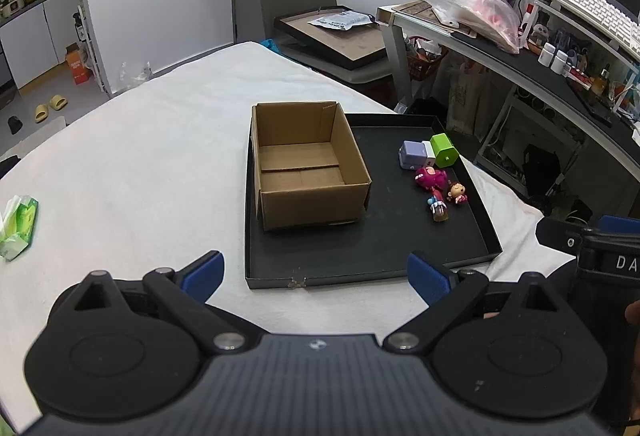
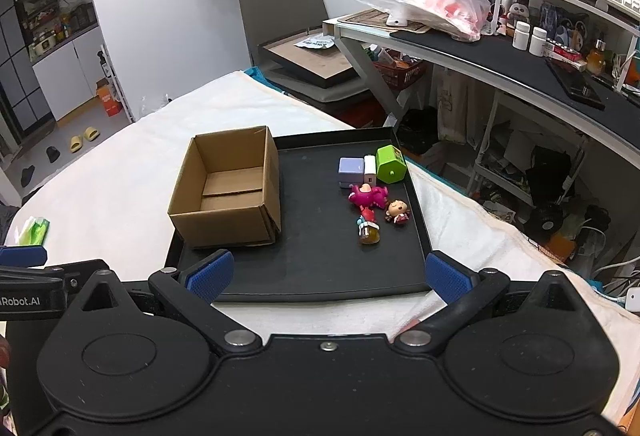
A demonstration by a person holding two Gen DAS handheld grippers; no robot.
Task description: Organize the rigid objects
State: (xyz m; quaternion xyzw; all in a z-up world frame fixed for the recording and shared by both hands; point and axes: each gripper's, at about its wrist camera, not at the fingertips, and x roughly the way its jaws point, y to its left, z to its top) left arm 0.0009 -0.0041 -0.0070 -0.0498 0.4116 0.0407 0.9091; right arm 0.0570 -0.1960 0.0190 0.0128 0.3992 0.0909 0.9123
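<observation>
Both your left tongs [image 1: 316, 274] and right tongs [image 2: 330, 274] hang spread wide and empty over the near edge of the black tray [image 2: 320, 276], where the small toys cluster at the right, well apart from the empty cardboard box [image 2: 228, 192]. The pink figure [image 2: 368, 195], the doll-head figurine [image 2: 398, 211] and the little bottle [image 2: 369, 232] look light, hard and smooth, so pinch each across its thickest part. The purple block [image 2: 351, 170] and green block [image 2: 391, 165] offer flat, parallel sides, likely the surest holds.
</observation>
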